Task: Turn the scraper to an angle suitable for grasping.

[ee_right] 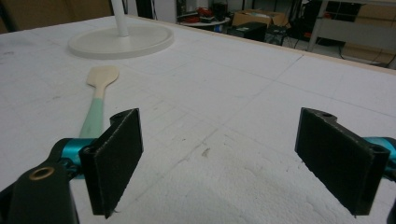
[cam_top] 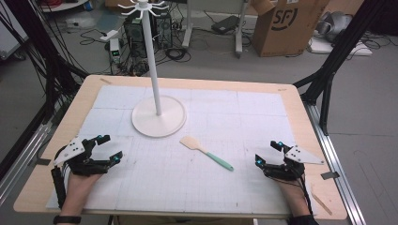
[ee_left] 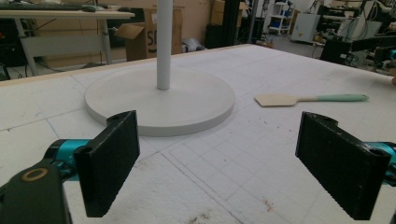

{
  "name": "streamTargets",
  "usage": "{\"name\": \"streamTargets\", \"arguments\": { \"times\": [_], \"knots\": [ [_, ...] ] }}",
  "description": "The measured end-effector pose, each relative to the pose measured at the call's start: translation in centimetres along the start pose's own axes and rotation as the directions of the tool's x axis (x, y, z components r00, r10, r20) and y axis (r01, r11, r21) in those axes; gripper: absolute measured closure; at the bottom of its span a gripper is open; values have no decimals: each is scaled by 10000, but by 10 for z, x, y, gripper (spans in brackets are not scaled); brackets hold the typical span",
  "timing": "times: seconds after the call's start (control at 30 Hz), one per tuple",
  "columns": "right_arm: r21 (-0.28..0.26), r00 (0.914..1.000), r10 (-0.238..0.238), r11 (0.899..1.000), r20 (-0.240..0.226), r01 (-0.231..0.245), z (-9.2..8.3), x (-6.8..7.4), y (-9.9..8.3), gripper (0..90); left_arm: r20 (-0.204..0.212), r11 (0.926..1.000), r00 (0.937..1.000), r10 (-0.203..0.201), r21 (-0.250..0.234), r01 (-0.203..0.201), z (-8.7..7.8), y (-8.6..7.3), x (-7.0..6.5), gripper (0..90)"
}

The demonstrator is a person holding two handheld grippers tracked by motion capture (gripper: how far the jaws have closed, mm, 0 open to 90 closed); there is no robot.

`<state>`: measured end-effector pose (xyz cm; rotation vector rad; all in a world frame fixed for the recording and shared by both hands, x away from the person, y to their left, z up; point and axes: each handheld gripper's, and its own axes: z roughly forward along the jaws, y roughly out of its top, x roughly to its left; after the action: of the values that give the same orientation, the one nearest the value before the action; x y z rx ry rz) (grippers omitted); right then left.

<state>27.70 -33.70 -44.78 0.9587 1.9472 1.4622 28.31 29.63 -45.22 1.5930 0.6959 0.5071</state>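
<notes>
The spatula (cam_top: 205, 153) lies flat mid-counter, pale blade toward the white stand's round base (cam_top: 158, 123), mint handle toward the near right. The left claw (cam_top: 107, 148) and right claw (cam_top: 269, 153) rest near opposite side edges of the counter (cam_top: 291, 101), both spread with nothing between them, with bare gridded mat between them. A cardboard box (cam_top: 287, 26) behind reads "SF".

Left gripper (cam_top: 107, 146) at 8 o'clock, jaws spread wide, gripping nothing. Right gripper (cam_top: 267, 153) at 4 o'clock, likewise wide apart. Both forearms entering from 6 o'clock.
</notes>
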Motion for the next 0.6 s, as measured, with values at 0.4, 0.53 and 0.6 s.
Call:
{"name": "streamTargets", "arguments": {
  "times": [0.4,0.53,0.6],
  "knots": [
    [24,9997,225,9997,139,-225,0,-2,1,146,-6,10000,10000,45,-1,-45,0,0,-1,141],
    [236,9998,177,9996,-13,-176,4,0,3,151,7,9999,9999,108,30,-108,0,0,-1,141],
    [228,9998,204,9995,-59,-203,7,2,7,152,3,9999,9999,129,21,-129,0,0,-1,141]
  ]
}}
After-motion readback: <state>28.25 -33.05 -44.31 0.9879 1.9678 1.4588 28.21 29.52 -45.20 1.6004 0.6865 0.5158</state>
